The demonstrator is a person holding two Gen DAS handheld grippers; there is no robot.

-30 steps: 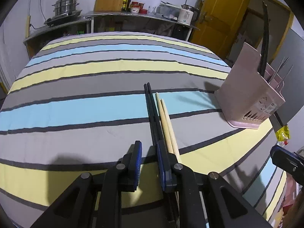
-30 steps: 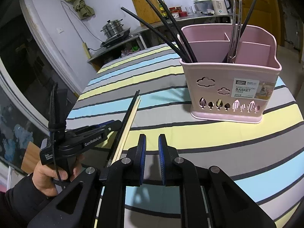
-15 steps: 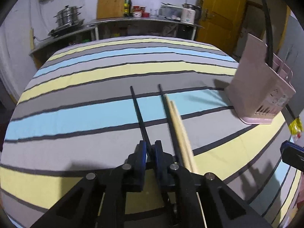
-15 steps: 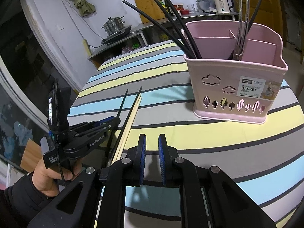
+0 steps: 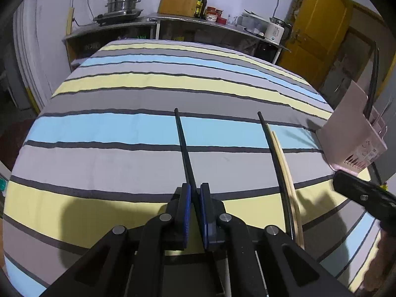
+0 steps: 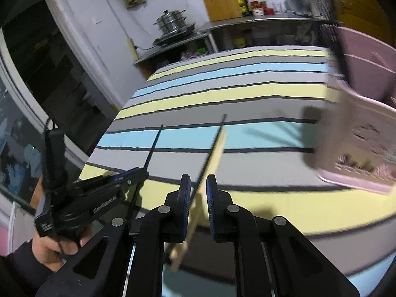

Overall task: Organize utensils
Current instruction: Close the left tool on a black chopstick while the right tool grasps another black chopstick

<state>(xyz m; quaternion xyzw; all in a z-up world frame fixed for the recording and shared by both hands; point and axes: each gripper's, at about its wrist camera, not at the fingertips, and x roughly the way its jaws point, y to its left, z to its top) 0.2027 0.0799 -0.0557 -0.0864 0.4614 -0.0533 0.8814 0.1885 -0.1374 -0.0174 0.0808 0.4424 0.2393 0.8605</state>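
One slim black chopstick [image 5: 184, 148] was clamped in the left claw [image 5: 194, 212] over the striped bench [image 5: 111, 128]. Narrowly parted, the right claw [image 6: 198, 208] straddled pale wooden chopsticks [image 6: 215, 156] ungripped; the pink plastic basket's [image 6: 358, 133] label was blurred unreadable.

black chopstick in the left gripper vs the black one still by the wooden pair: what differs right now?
The clamped black chopstick sits between the left gripper pads; the loose black chopstick is in no jaws. The clamped one stands alone, apart to the left; the loose one lies against the wooden chopsticks on the striped cloth. Both are thin, black, and point away from the camera.
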